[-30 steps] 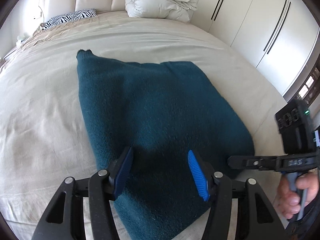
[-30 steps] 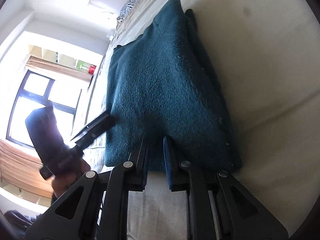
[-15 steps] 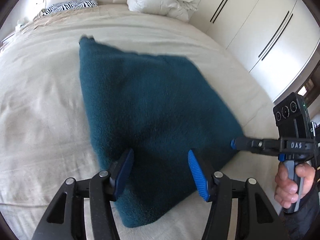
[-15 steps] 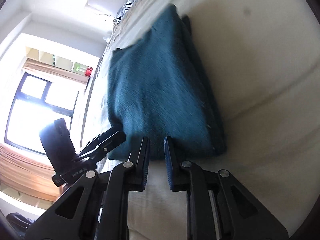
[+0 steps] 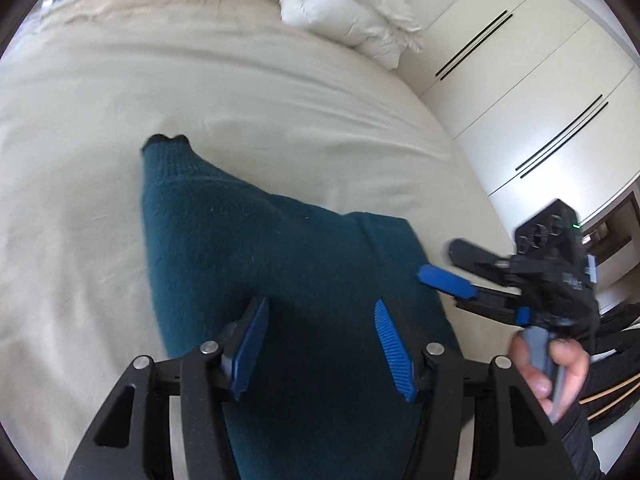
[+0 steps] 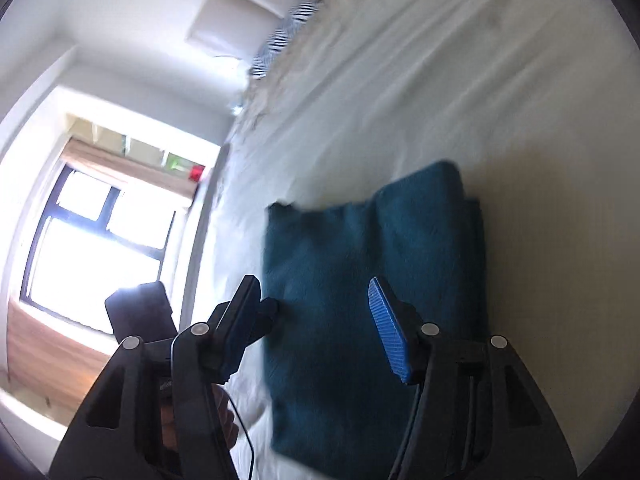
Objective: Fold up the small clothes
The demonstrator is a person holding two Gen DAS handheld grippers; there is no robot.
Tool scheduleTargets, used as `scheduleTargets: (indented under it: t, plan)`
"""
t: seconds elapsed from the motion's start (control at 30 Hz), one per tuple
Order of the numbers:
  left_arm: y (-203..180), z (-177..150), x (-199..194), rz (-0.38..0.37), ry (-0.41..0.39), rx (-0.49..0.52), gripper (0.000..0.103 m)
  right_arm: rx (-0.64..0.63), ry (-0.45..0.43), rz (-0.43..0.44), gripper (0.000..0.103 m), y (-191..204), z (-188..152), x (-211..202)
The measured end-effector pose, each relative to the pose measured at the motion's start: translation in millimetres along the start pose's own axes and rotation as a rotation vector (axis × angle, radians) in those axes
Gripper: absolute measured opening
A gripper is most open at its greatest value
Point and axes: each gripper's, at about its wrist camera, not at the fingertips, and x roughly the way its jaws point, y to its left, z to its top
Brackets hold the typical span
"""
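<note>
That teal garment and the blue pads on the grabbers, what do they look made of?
The teal garment looks like a fuzzy knit, perhaps wool or fleece: matte nap, ribbed cuff at its far end. The blue pads look like ridged rubber or plastic, with fine grooves across their faces.

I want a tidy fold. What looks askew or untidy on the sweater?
The teal sweater lies skewed on the bed; one ribbed cuff pokes out past the folded bundle's far corner. Nothing looks damaged.
</note>
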Motion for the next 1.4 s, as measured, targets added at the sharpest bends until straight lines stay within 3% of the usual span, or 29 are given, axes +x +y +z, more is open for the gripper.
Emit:
scheduleTargets:
  t: [0.1,0.17,0.23,0.33,0.43,0.53,0.6,0.73,0.83,0.87,0.93,1.0,1.03,1.1,1.2,1.3,1.4]
  plan:
    - [-0.7,0.1,15.6,0.026,0.01,0.016,0.057,0.089,0.042,-0.066,0.053,-42.2,12.2,17.3]
    - [-9.4,-1.0,21.5,0.071,0.012,0.06,0.057,0.138,0.018,0.038,0.051,-63.4,15.0,19.2]
    - [-18.5,-3.5,21.9,0.108,0.009,0.093,0.057,0.148,0.015,0.06,0.051,-67.7,15.2,15.2]
    - [-20.8,-8.7,-0.7,0.076,-0.029,0.052,0.058,0.111,0.016,0.019,0.054,-59.9,7.7,-2.8]
    - [-22.0,-28.1,-31.4,0.018,-0.092,0.023,0.06,0.044,0.016,0.058,0.056,-40.7,-7.9,-32.4]
    - [-16.1,-43.5,-16.1,0.017,-0.033,0.025,0.06,0.009,0.053,0.051,0.058,-38.7,-28.4,-40.4]
    - [-13.2,-50.7,-2.6,0.016,-0.034,0.051,0.06,0.008,0.089,0.01,0.058,-51.5,-40.6,-33.2]
    - [-9.9,-50.1,-19.6,-0.021,-0.033,0.018,0.06,0.083,0.045,0.078,0.058,-71.7,-48.1,-43.7]
    - [-9.6,-61.5,-38.3,-0.032,-0.039,0.05,0.062,0.042,0.054,0.026,0.058,-63.6,-49.2,-59.1]
    - [-6.2,-67.3,-46.1,-0.059,-0.038,0.033,0.063,0.024,0.055,0.011,0.058,-62.5,-51.4,-68.4]
    - [-3.9,-71.5,-58.4,-0.196,-0.06,-0.021,0.071,0.044,0.035,0.032,0.06,-66.2,-50.5,-81.6]
    - [-5.9,-69.0,-55.6,-0.208,-0.069,-0.02,0.078,0.029,0.022,0.094,0.06,-57.0,-54.3,-87.9]
    - [-5.3,-67.4,-47.1,-0.207,-0.043,-0.029,0.078,0.022,0.031,0.106,0.06,-45.5,-54.0,-85.7]
    - [5.0,-68.9,-24.4,-0.273,0.029,-0.077,0.078,0.018,0.104,0.107,0.06,-40.2,-57.9,-68.0]
    - [17.0,-79.9,-28.8,-0.319,0.028,-0.101,0.069,-0.003,0.197,0.066,0.058,-47.7,-67.0,-45.6]
    - [32.7,-95.7,-40.5,-0.356,0.053,-0.116,0.058,0.046,0.177,0.153,0.057,-72.6,-70.1,-64.9]
    - [49.0,-108.1,-56.2,-0.361,0.071,-0.142,0.054,0.079,0.126,0.147,0.058,-99.9,-68.1,-94.4]
